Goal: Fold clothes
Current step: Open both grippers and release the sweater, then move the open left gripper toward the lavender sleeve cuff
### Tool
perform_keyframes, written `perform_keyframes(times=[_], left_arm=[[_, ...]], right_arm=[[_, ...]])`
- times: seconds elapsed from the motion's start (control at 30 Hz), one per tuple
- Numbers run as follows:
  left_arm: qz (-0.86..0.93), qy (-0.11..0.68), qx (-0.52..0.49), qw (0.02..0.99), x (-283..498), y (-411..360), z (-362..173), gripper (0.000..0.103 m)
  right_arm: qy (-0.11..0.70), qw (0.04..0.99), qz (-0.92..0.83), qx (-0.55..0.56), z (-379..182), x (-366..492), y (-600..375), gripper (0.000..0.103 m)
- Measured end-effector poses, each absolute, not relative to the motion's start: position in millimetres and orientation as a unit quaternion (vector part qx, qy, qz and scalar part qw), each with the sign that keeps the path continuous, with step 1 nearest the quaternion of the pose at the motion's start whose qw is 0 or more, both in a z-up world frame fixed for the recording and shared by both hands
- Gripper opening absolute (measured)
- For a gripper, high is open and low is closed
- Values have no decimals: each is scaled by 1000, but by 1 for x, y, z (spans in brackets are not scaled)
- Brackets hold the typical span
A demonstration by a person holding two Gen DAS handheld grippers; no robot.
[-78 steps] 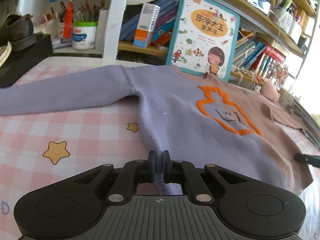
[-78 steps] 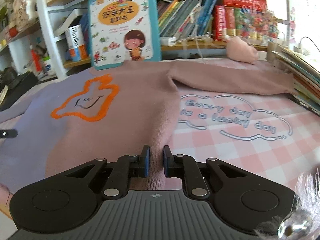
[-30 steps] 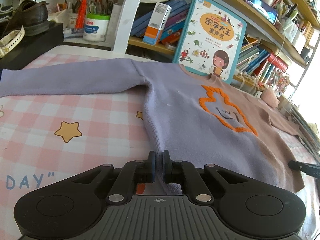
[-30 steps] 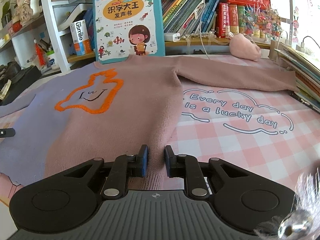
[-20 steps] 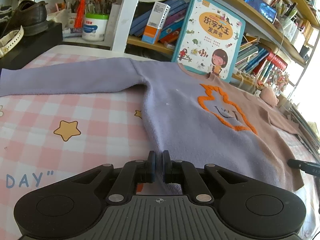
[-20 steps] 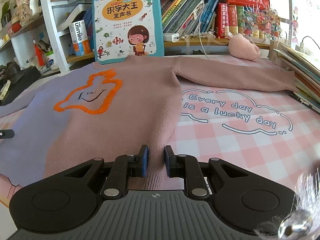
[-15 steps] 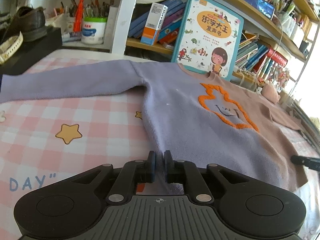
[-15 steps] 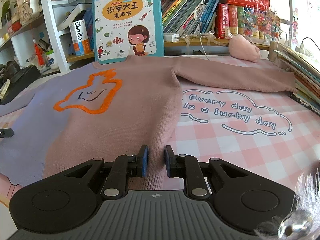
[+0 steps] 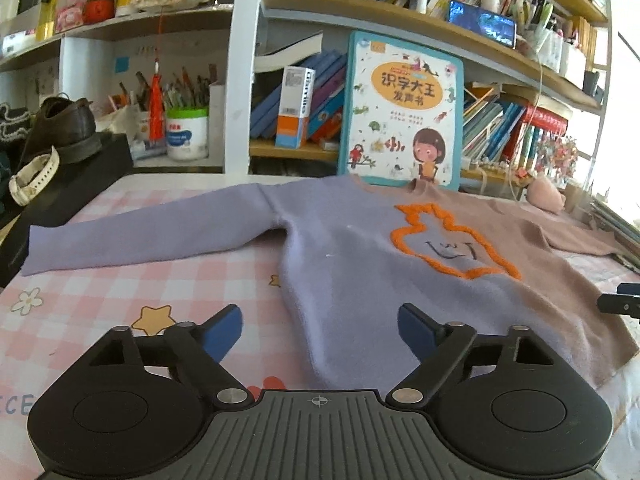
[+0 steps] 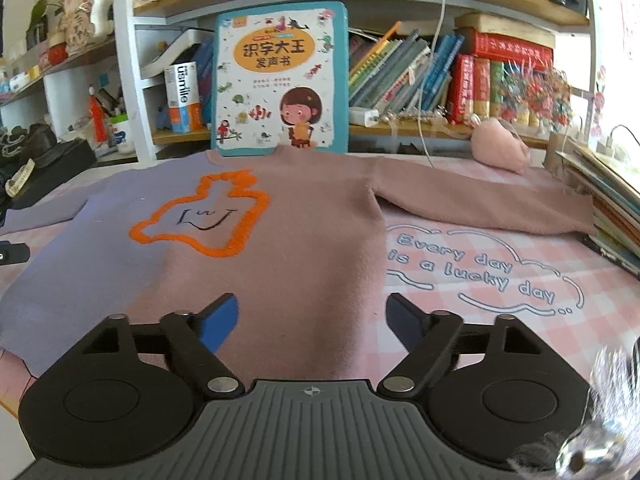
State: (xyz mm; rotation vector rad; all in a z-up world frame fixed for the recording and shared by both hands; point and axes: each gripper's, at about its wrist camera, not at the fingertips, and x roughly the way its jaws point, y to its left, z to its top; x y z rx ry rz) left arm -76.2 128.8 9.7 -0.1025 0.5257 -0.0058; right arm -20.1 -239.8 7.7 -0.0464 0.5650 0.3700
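Sweater [image 9: 360, 272] spread flat, face up, across checked tabletop [image 9: 120, 300]; both sleeves out toward left and right edges, hem at near edge. No fold visible. Left gripper [image 9: 320, 326] and right gripper [image 10: 312, 314] wide open over hem, holding nothing

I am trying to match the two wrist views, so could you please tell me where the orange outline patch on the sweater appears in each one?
Left wrist view: the orange outline patch sits right of centre, at mid-height, on the sweater.
Right wrist view: the patch sits left of centre, at mid-height.
Shared landmark: the children's book standing behind the sweater's collar in both views.
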Motion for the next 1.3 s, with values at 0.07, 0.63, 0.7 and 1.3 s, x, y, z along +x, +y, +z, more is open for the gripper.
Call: perform_keyframes(times=[0.07,0.63,0.7,1.3], left_arm=[[-1,256,-46,966,-77,127,10,93],[2,255,-13,967,-85,124,5,96],[5,254,-17,967,-85,127,4,96],[59,224,-55,971,-68,158,10,100]], right_arm=[[276,943,184,-28,8,-21,-236,84],[260,935,231,-73,8,-21,-194,93],[257,933,240,-79,8,-20,-188,93],[237,914,316,-94,16,6,-134,93]])
